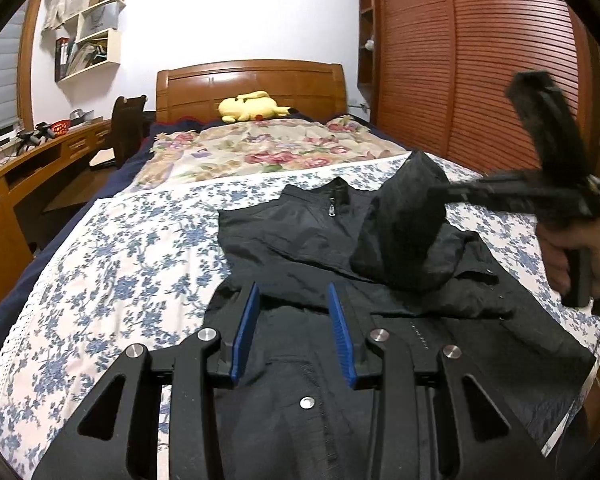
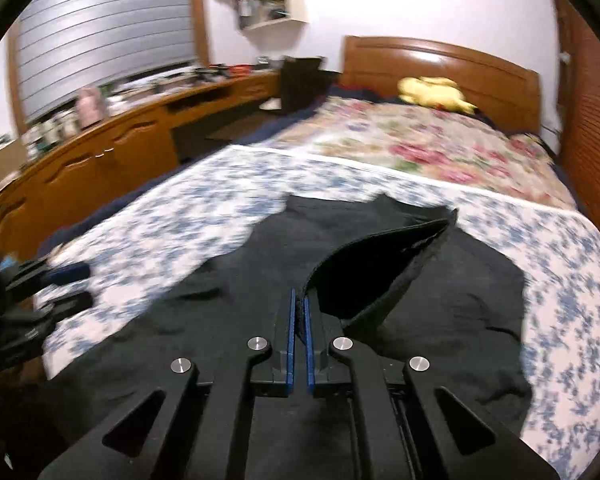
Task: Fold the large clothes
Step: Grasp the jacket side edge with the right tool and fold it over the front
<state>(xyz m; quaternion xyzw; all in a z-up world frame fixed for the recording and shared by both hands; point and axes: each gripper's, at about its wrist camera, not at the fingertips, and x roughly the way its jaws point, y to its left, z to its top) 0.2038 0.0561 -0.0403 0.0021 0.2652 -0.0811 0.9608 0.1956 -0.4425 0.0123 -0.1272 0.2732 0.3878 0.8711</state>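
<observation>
A black zip jacket [image 1: 300, 232] lies spread, collar away from me, on the bed's blue-flowered sheet [image 1: 132, 256]. My left gripper [image 1: 293, 288] hovers over its lower middle. Its blue pads [image 1: 246, 328] stand apart with only flat cloth showing beneath them. My right gripper [image 1: 440, 192], held by a hand [image 1: 572, 252], has a flap of the jacket's right side [image 1: 404, 220] pinched and raised off the bed. In the right wrist view the right gripper [image 2: 299, 292] is shut on that flap's edge [image 2: 380, 264], above the jacket [image 2: 440, 320]. The left gripper [image 2: 66, 280] shows blurred at the left edge.
A pink-flowered quilt [image 1: 260, 148] and a yellow plush toy [image 1: 252, 106] lie by the wooden headboard [image 1: 252, 80]. Slatted wardrobe doors [image 1: 480, 60] run close along the bed's right side. A wooden desk [image 2: 100, 160], a dark chair [image 1: 128, 128] and wall shelves [image 1: 92, 40] stand left.
</observation>
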